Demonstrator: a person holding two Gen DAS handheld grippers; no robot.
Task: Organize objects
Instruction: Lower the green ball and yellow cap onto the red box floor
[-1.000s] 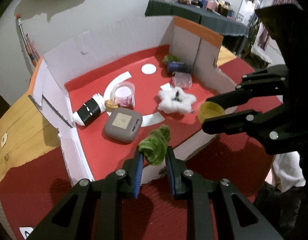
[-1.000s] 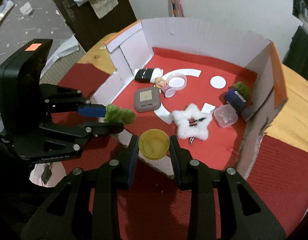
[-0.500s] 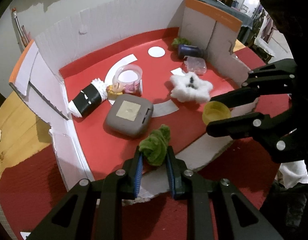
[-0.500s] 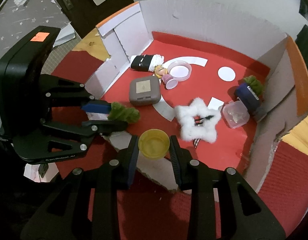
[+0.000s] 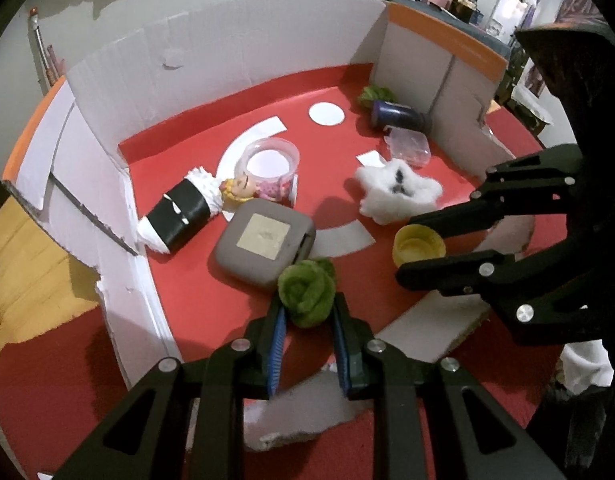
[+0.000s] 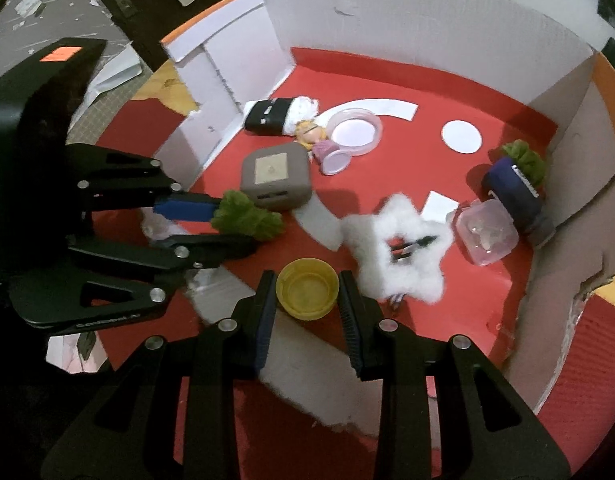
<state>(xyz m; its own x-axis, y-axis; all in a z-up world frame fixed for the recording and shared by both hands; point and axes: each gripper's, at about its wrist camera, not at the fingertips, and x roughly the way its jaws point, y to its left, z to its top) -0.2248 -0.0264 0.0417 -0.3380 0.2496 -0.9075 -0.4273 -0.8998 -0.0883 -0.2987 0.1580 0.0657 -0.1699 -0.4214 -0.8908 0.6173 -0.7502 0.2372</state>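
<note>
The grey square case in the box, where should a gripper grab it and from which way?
Probably from above, pinching two opposite flat sides of the grey square case. It lies flat on the red floor, so only its edges offer a hold. The side facing the white box wall and the opposite one look free; the doll crowds its far corner.
</note>
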